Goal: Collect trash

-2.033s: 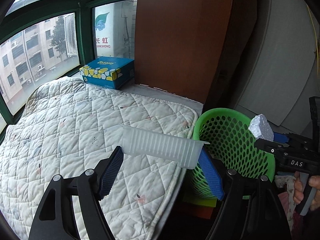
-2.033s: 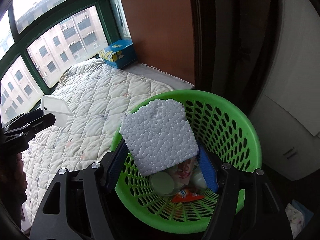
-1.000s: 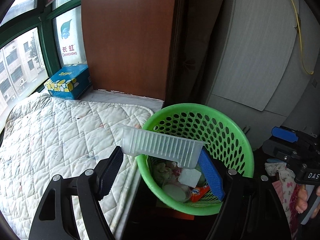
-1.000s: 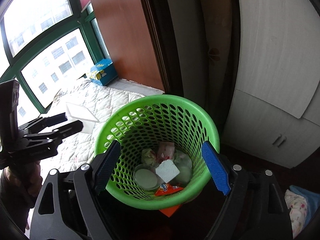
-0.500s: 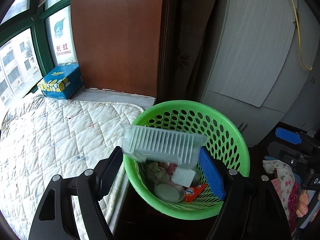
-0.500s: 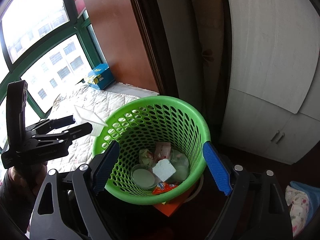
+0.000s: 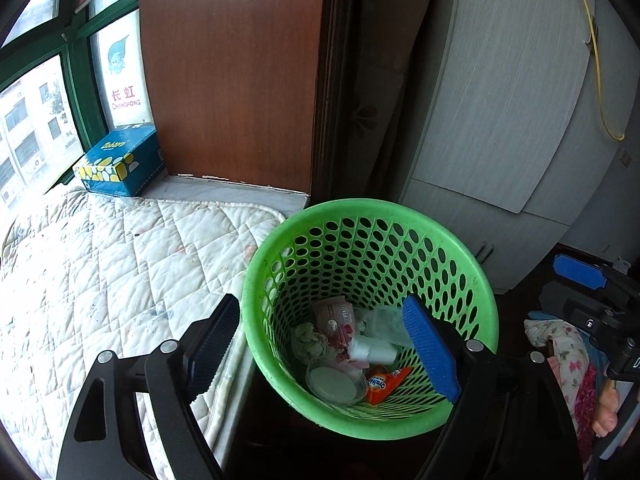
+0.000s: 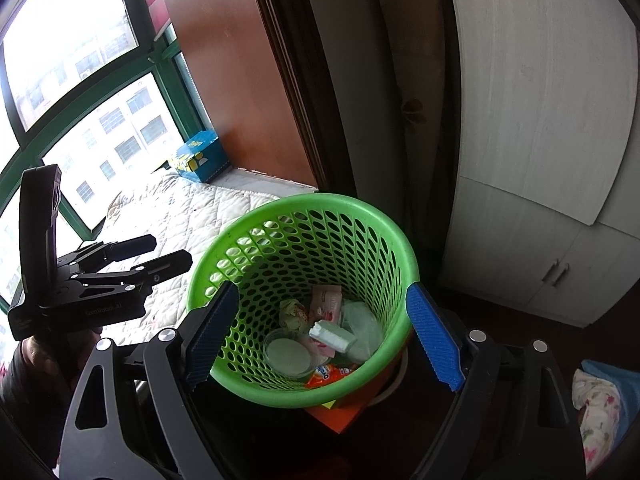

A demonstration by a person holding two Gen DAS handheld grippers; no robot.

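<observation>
A green perforated basket [image 7: 360, 206] [image 8: 320, 200] stands beside the bed and holds trash. Inside lie a white foam piece [image 8: 332, 336], a clear plastic tray [image 7: 384, 322], a round clear lid [image 7: 332, 380], an orange wrapper [image 7: 386, 380] and a pink packet [image 7: 334, 316]. My left gripper [image 7: 322, 350] hangs over the basket's near rim; its jaws are opening and nothing is between them. It also shows at the left of the right wrist view [image 8: 166, 251]. My right gripper [image 8: 323, 336] is open and empty above the basket.
A white quilted mattress [image 7: 100, 280] lies left of the basket, with a blue tissue box [image 7: 120, 164] at its far end. A brown wooden panel [image 7: 232, 72] and a white wardrobe [image 7: 500, 120] stand behind. Floral cloth [image 7: 560, 340] lies at the right. An orange box [image 8: 340, 408] sits under the basket.
The clear tray has left my left gripper and dropped into the basket. The foam piece left my right gripper earlier and lies inside. Both grippers moved over the basket.
</observation>
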